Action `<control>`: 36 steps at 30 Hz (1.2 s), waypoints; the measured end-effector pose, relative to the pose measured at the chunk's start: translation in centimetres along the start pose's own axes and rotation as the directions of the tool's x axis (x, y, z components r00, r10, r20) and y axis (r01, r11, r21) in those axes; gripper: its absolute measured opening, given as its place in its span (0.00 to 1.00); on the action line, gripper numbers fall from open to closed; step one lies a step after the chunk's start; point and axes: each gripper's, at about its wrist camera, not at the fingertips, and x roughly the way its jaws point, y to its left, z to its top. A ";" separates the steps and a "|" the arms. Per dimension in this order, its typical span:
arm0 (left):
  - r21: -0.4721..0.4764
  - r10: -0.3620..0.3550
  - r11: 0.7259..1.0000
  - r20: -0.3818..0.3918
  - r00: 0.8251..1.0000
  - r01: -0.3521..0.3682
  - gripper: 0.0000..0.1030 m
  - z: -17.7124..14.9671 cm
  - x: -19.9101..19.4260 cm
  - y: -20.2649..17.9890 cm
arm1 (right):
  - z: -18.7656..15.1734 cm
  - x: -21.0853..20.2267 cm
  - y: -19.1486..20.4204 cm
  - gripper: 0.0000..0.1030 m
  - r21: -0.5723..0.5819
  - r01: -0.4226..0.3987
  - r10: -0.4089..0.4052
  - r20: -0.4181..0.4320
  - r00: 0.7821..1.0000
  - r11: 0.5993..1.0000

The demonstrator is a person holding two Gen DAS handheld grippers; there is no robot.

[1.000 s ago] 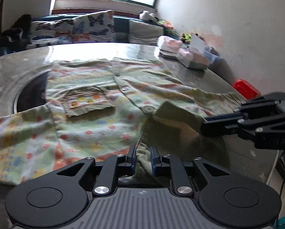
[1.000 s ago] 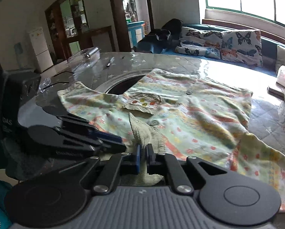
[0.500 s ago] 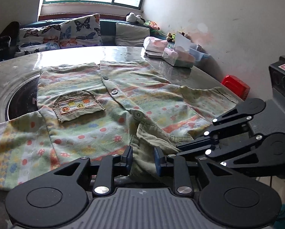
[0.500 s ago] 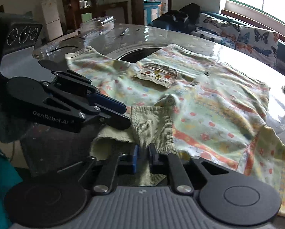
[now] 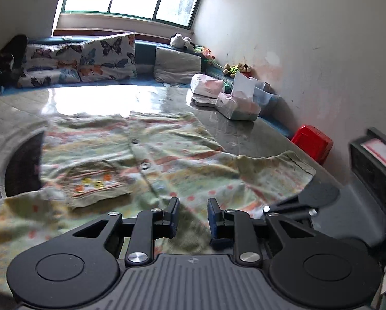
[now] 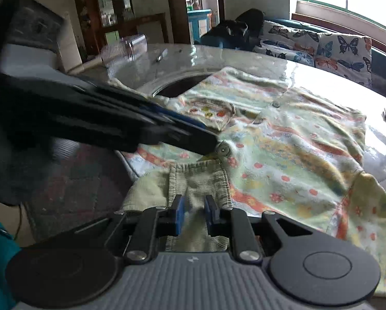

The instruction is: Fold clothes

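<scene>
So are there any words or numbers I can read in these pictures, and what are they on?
None can be read.
The white and pink label on the dark box by the wall: print too blurred to read.
The shirt pocket: only coloured round pictures, no letters.
The tissue packs on the table: too small to tell.

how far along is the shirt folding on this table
Done: the pale green flower-print button shirt lies spread flat, front up, sleeves out. In hand: the right gripper is opening around the ribbed corduroy collar; the left gripper stands open above the cloth. Left: every fold.
</scene>
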 end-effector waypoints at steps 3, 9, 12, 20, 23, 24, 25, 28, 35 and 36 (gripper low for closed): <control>-0.020 -0.011 1.000 -0.022 1.000 0.010 0.24 -0.1 1.8 0.0 | -0.3 -1.8 -1.2 0.17 0.046 0.027 -0.028 0.037 0.999 0.999; 0.012 -0.009 1.000 -0.087 0.996 0.010 0.24 -1.6 3.4 -0.5 | -1.8 -4.0 -7.8 0.23 0.232 0.215 -0.240 0.082 0.967 0.949; 0.020 -0.002 1.000 -0.090 0.996 0.004 0.24 -2.0 3.2 -0.6 | -3.0 -4.0 -11.4 0.30 0.309 0.333 -0.368 0.060 0.928 0.891; 0.035 0.017 0.999 -0.097 0.995 -0.013 0.26 -2.2 3.2 -0.9 | -6.2 -5.7 -20.3 0.29 0.504 0.460 -0.538 0.012 0.843 0.731; 0.037 0.022 0.999 -0.101 0.995 -0.018 0.26 -2.1 3.2 -1.0 | -7.1 -6.5 -22.4 0.29 0.534 0.500 -0.589 -0.006 0.808 0.681; 0.038 0.023 0.999 -0.102 0.995 -0.020 0.26 -2.1 3.3 -1.0 | -7.3 -6.7 -22.7 0.29 0.536 0.514 -0.604 -0.010 0.797 0.670; 0.040 0.025 0.999 -0.102 0.994 -0.021 0.26 -2.1 3.3 -1.0 | -7.5 -6.9 -23.1 0.29 0.538 0.527 -0.618 -0.015 0.786 0.658; 0.046 0.031 0.999 -0.104 0.994 -0.026 0.26 -2.1 3.4 -1.2 | -8.2 -7.8 -23.6 0.32 0.559 0.509 -0.615 0.002 0.789 0.655; 0.064 0.032 0.998 -0.111 0.993 -0.025 0.38 -1.8 3.4 -1.9 | -10.1 -10.8 -23.1 0.49 0.599 0.555 -0.684 -0.018 0.730 0.577; 0.067 0.032 0.997 -0.109 0.994 -0.025 0.39 -1.7 3.3 -2.0 | -10.6 -11.0 -23.2 0.49 0.602 0.565 -0.690 -0.032 0.724 0.565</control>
